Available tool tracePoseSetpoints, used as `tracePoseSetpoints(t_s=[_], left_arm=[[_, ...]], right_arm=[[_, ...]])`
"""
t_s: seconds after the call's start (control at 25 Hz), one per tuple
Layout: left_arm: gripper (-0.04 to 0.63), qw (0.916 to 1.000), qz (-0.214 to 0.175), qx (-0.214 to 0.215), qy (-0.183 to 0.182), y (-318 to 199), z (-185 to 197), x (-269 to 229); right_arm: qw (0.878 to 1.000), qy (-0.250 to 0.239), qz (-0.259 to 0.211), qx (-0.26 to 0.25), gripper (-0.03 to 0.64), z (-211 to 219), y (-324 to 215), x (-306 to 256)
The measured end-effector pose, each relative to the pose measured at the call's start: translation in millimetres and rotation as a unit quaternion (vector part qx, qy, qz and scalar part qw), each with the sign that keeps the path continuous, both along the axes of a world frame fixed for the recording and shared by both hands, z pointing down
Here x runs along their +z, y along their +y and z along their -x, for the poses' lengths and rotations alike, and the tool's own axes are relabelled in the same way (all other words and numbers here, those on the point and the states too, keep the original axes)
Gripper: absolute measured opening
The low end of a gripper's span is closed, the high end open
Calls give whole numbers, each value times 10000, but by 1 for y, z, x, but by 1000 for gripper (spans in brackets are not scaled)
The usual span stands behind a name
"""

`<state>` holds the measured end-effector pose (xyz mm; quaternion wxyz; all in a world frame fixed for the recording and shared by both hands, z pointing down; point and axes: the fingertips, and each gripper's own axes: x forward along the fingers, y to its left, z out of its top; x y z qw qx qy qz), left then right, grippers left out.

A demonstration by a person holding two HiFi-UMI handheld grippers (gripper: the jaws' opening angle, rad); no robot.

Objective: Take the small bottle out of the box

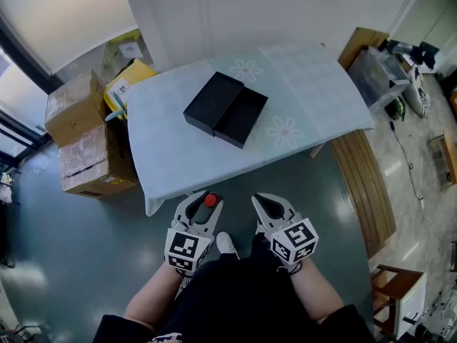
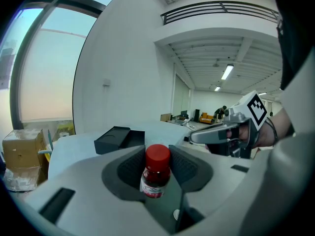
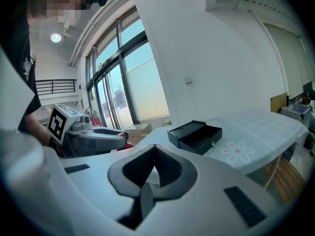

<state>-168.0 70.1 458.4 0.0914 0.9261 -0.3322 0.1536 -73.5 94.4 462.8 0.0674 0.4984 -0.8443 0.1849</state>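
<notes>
A small bottle (image 1: 211, 199) with a red cap and dark red contents stands upright between the jaws of my left gripper (image 1: 206, 196), which is shut on it, held low near my body in front of the table's near edge. In the left gripper view the bottle (image 2: 156, 173) fills the gap between the dark pads. My right gripper (image 1: 265, 201) hovers beside it, shut with nothing between its fingers; the tips of the right gripper (image 3: 155, 146) meet. The black box (image 1: 225, 109) lies open on the table, its tray slid out to the right and empty as far as I see.
The table (image 1: 178, 156) has a pale flowered cloth. Cardboard boxes (image 1: 82, 131) and a yellow bag (image 1: 128, 77) stand on the floor to its left. A wooden bench (image 1: 364, 184) runs along its right side, with a plastic bin (image 1: 375, 73) behind and a stool (image 1: 396, 291) at lower right.
</notes>
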Motion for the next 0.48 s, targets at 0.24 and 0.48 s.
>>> tracePoseSetpoints(t_s=[0.24,0.48], left_arm=[[166,10000,3,1,13,3,-2,1],[166,10000,-28,52,13,4,-7,-2]], right_arm=[[10000,8,-29,13,22,-2,2,-1],[10000,22,-47,45,22,-6,4,-3]])
